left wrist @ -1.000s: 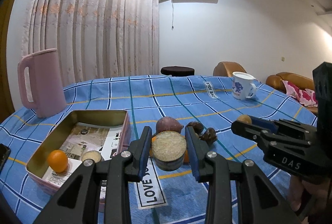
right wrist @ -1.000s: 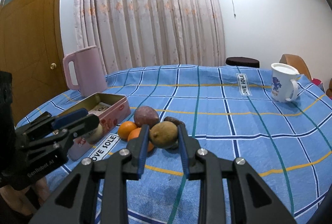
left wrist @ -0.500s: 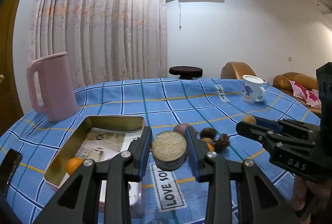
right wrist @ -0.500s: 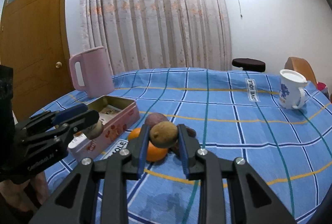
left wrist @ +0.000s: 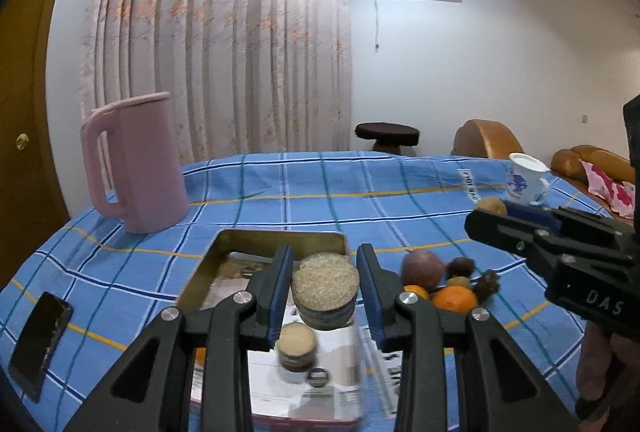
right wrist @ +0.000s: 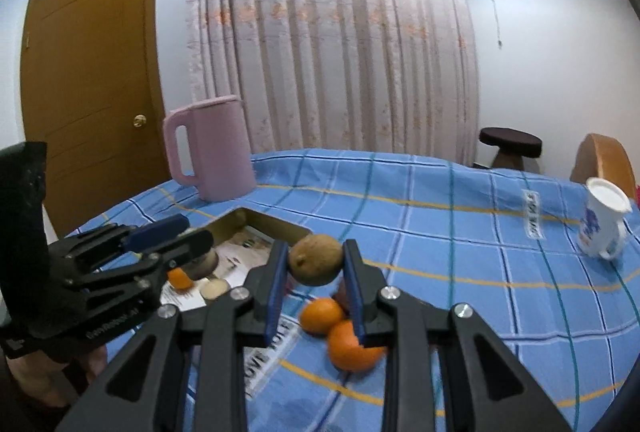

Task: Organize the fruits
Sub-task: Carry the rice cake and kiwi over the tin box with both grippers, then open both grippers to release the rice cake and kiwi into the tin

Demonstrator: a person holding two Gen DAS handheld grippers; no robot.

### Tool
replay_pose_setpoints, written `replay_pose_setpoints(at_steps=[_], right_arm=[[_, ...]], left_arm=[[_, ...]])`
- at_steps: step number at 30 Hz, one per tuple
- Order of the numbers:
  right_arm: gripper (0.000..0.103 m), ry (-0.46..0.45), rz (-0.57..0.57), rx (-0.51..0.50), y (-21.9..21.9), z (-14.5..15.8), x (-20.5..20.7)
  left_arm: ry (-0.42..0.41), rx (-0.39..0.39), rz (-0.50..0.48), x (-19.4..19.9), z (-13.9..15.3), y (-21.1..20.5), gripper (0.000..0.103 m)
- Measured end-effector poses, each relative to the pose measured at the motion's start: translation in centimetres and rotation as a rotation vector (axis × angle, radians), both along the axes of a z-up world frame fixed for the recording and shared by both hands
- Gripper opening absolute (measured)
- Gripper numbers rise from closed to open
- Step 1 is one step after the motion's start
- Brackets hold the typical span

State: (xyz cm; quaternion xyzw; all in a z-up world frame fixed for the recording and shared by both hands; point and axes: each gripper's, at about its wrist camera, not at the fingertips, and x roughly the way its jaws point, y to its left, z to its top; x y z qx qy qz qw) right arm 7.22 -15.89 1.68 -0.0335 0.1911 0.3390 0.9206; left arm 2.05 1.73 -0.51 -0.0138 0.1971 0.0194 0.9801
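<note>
Left tongs [left wrist: 325, 286]: matte black angular arms, blue inner pads [left wrist: 280, 284], silver round screws behind pads. Right tongs [right wrist: 316, 282]: same black frame, blue pads, silver screws; white "DAS" lettering on side. Bare skin under each body.

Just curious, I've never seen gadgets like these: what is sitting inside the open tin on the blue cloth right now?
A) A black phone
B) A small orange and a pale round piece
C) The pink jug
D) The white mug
B: in the right wrist view the open tin holds a small orange and a pale round piece on its printed lining; the mug, jug and phone sit outside it.
</note>
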Motion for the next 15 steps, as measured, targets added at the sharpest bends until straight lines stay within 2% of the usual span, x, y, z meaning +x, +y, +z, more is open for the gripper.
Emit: replay_pose_setpoints(at_steps=[6,15], right_arm=[[0.030,0.026,0.063,0.001,3.5,0.1,1.1],[0.031,0.089,0.131,-0.027,8.4,-2.0,2.2]], left_arm=[[0.037,-0.011,0.045,0.6,-0.4,2.6,0.035],[0.100,-0.034,0.093,1.0,-1.7,5.9,0.035]])
